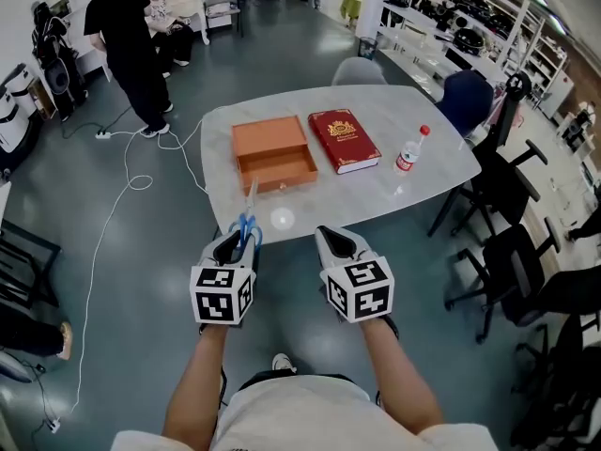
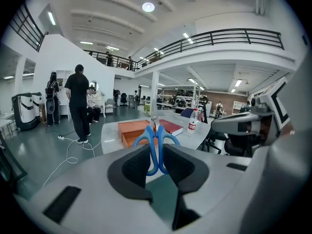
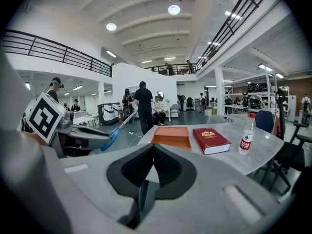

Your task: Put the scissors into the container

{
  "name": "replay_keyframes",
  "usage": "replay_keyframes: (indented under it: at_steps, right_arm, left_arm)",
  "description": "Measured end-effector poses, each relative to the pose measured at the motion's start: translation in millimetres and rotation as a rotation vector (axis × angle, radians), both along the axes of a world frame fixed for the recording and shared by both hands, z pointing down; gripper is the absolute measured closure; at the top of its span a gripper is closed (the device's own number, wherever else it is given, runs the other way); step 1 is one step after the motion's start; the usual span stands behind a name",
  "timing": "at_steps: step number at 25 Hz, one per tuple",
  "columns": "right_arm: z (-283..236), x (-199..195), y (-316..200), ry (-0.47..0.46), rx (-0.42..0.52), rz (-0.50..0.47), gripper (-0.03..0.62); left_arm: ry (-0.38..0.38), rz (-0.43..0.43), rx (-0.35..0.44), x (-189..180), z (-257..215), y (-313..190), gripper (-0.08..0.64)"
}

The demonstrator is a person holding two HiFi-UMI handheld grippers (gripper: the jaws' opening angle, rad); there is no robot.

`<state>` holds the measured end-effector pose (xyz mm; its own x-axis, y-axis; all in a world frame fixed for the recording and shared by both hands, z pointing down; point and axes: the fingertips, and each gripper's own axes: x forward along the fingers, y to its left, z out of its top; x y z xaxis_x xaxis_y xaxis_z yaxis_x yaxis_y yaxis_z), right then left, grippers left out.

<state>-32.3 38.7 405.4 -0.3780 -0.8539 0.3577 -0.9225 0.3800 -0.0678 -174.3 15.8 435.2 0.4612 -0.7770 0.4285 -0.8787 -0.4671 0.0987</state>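
Grey-floored hall, a white bench (image 1: 441, 163) ahead carrying an open orange box (image 1: 277, 169), a red book (image 1: 344, 140) and a water bottle (image 1: 410, 150). The left gripper (image 1: 242, 242) is clamped on the blue-handled scissors (image 2: 156, 140). Both handle loops are pinched side by side between its fingers (image 2: 134, 167), and the blades run forward past the fingertips toward the box. The right gripper (image 1: 336, 242) sits just beside it with its fingers (image 3: 134, 167) pressed together on nothing.

The likely trouble is the hold itself. Only the thin plastic loops are caught, so the long blade end could swing down or twist between the fingers once the gripper tilts, and the scissors may slide out short of the box. The blade tip leads, so it could strike the near wall of the box and shove it along the bench, or wedge there. Releasing too high would probably let the scissors bounce out.

The box lies straight ahead of the left fingertips, beyond the blade tip; their relative height cannot be read.
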Motion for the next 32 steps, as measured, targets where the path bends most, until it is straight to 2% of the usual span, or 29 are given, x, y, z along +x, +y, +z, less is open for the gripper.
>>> replay_keyframes:
  at_steps: [8,16,25,32]
  right_arm:
    - [0,1,-29,0.003,0.014,0.023,0.588]
    - [9,2,-67,-0.019,0.02,0.01,0.588]
    - [12,11,-136,-0.025,0.019,-0.032,0.588]
    - [18,26,-191,-0.014,-0.002,-0.064,0.588]
  left_arm:
    - [-0.039,0.045,-0.007,1,9,-26,0.48]
    - [-0.082,0.049,-0.015,1,20,-60,0.48]
    - [-0.126,0.081,-0.023,19,29,-122,0.48]
    - [-0.213,0.141,-0.05,31,50,-168,0.48]
